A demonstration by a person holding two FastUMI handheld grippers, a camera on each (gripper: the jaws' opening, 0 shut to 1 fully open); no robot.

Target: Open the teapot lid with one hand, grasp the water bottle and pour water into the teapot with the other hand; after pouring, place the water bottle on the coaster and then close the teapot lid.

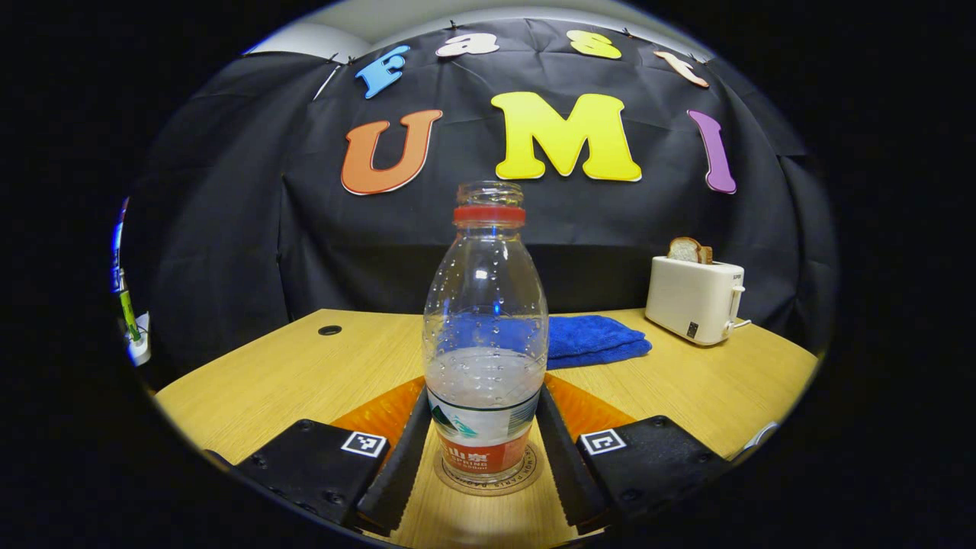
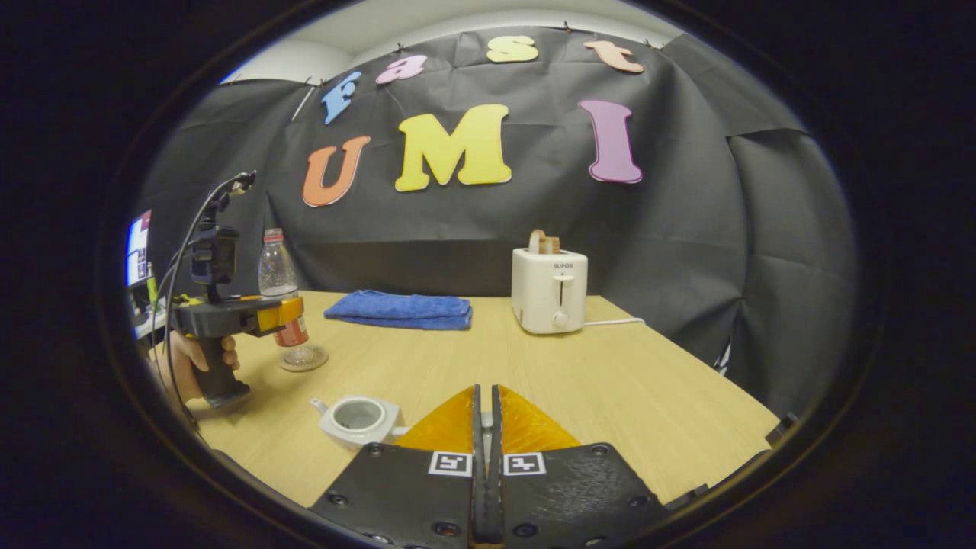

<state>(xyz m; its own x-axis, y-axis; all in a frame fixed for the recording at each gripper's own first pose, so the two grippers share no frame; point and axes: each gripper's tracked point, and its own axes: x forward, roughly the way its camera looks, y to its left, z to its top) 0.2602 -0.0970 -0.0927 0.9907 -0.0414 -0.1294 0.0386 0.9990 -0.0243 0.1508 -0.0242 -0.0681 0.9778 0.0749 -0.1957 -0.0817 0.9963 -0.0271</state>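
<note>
Bottle [image 1: 486, 335] upright on coaster [image 1: 488, 476], between left tongs [image 1: 485, 450].

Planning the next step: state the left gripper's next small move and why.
Probably open the left gripper and back off: the water bottle stands upright on the coaster, fingers flanking its base, and the teapot sits open. If nothing is poured yet, lift instead.

Ahead of my left claw [image 1: 482, 450] I see a clear water bottle [image 1: 486, 335] with a red neck ring and a white, green and orange-red label. Beyond it lie a blue towel [image 1: 591, 339], a cream toaster [image 1: 695, 299] and the pale woodgrain table [image 1: 305, 374].
</note>
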